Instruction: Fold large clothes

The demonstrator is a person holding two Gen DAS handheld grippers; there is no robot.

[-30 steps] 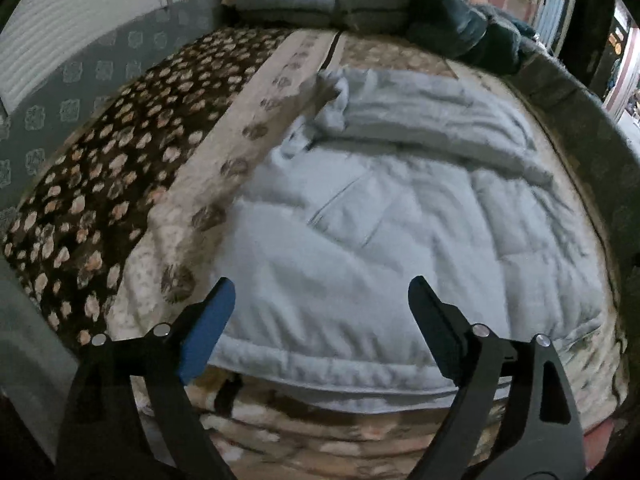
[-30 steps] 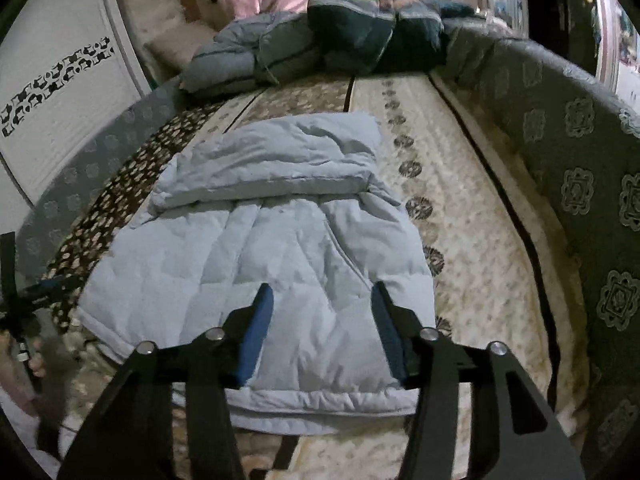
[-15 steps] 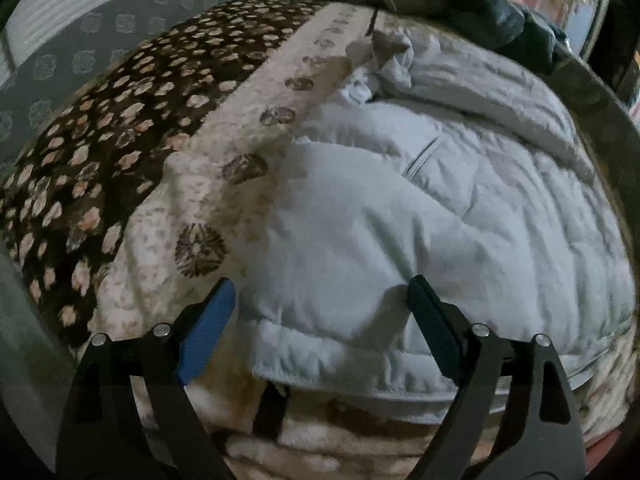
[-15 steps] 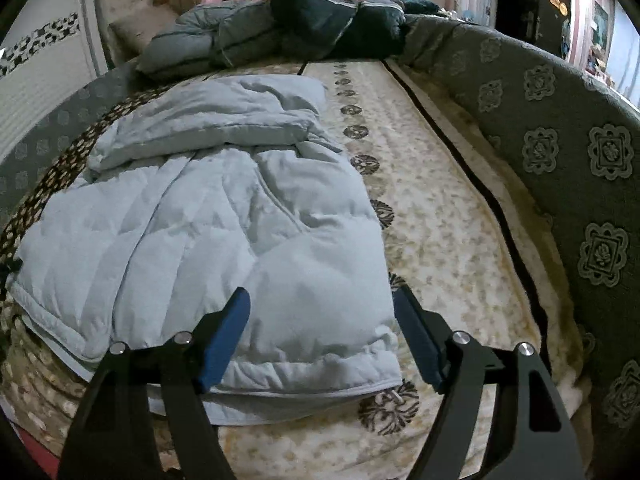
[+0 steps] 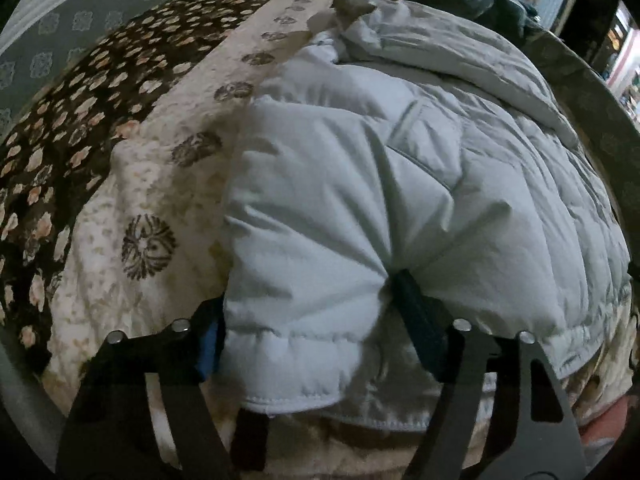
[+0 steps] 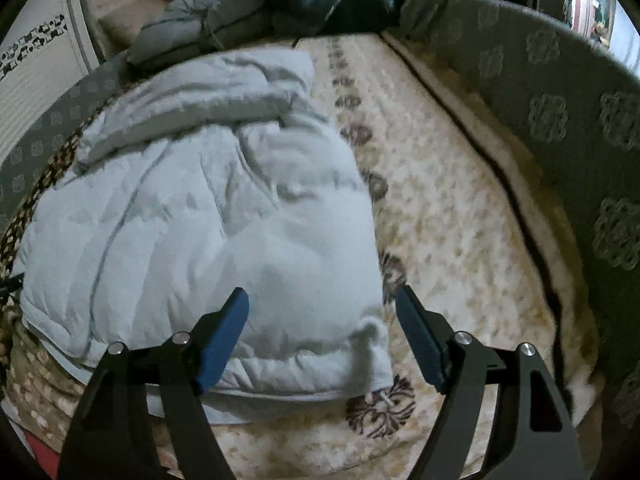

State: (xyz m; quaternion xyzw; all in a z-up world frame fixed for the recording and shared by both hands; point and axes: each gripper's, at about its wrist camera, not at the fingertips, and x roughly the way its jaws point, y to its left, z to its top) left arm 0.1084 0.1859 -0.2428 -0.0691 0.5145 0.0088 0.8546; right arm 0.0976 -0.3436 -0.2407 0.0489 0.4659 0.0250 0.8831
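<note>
Your pale blue puffer jacket (image 5: 400, 184) lies spread on the bed, over a cream blanket (image 6: 460, 240) printed with dark medallions. Beside it, on the far side from the cream strip, the cover turns dark brown with pale flowers (image 5: 72, 128).

Your left tongs (image 5: 308, 300) are down on the near hem corner of the jacket. Their jaws are closing, with a thick bulge of the padded fabric between them; the right-hand pad (image 5: 416, 320) already dents the fabric into a deep crease, while the other pad is partly hidden behind the hem, so you cannot yet call it a firm grip.

Your right tongs (image 6: 322, 312) stand wide over the jacket's other near corner. One pad (image 6: 224, 332) sits above the quilted fabric, the other (image 6: 418, 336) over the cream blanket just beside the jacket's edge; neither presses on it.

At the head of the bed, a heap of grey and dark green clothes (image 6: 280, 4) is piled against a patterned grey bolster (image 6: 560, 120) that runs along the side.
</note>
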